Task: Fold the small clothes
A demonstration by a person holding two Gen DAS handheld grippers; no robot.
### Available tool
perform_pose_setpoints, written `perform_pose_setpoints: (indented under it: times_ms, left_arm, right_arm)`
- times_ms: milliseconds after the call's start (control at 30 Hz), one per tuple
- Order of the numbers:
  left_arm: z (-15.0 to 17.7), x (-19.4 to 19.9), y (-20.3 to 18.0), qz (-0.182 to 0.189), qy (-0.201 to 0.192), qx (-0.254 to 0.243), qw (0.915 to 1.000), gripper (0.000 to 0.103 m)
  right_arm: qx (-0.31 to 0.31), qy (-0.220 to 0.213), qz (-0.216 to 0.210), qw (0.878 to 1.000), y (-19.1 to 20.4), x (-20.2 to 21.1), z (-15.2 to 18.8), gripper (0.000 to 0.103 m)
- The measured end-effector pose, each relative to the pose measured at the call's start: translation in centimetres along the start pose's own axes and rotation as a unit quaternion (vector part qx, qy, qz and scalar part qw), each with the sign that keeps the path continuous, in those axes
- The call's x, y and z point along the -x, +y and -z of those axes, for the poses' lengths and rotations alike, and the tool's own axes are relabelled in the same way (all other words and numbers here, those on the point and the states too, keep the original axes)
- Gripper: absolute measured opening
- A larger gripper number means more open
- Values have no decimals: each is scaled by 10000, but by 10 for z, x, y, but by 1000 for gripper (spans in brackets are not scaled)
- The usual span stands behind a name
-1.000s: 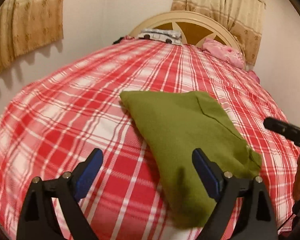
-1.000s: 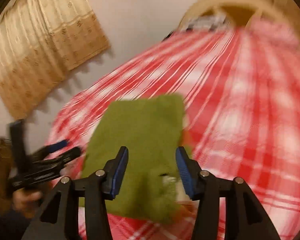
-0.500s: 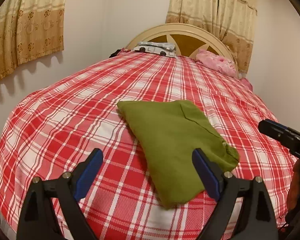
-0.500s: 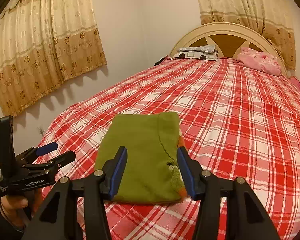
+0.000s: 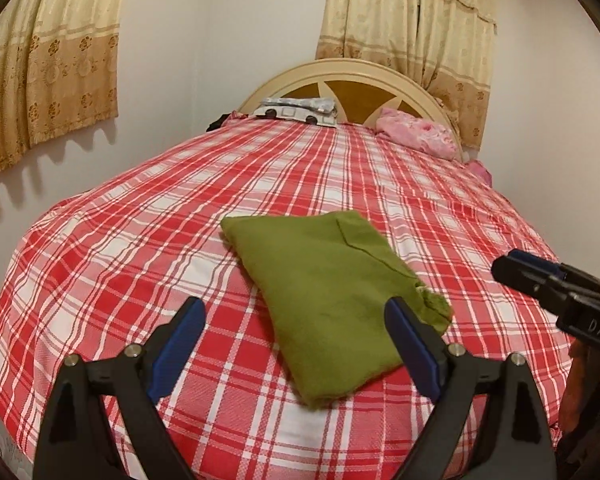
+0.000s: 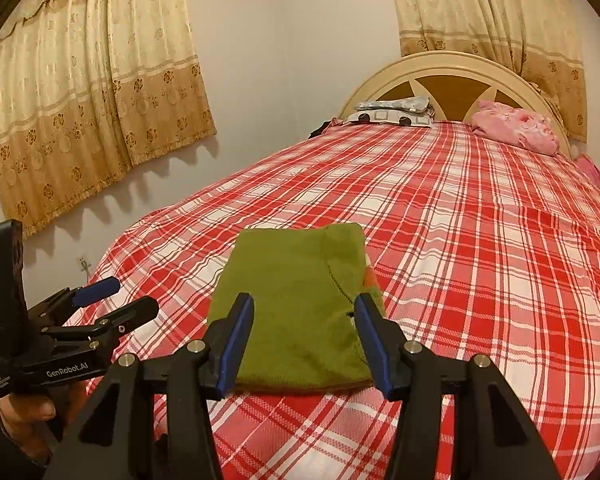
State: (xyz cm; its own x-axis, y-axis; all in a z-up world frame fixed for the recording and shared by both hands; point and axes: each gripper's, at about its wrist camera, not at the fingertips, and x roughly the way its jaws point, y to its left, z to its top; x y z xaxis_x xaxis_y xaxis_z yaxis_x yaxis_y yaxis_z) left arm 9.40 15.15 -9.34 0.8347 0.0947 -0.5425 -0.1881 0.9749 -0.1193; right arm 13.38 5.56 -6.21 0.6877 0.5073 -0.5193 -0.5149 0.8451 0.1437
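A folded olive-green garment lies flat on the red plaid bed near its foot; it also shows in the right wrist view. My left gripper is open and empty, held back above the bed's near edge, just short of the garment. My right gripper is open and empty, held a little before the garment's near edge. The left gripper also shows at the left of the right wrist view, and the right gripper at the right of the left wrist view.
The bed fills both views. At its head stand a cream headboard, a grey patterned pillow and a pink bundle. Curtains hang on the left wall.
Both grippers have drawn back and up from the garment, which now lies farther ahead of them. The garment stays folded on the bed. Both jaws stay open.
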Motion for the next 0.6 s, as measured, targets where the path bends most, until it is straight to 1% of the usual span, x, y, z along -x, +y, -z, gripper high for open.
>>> perform_pose_setpoints:
  times_ms: [367,600]
  left_arm:
    - [-1,8,-7,83,-99,-35,9999,94]
    - [-2,11,-8,79,-150,-65,9998,94]
  right_arm:
    - [-9,-122,89,9999,0,19,5,54]
    - [-8,-196,93,9998,1,25,3,55]
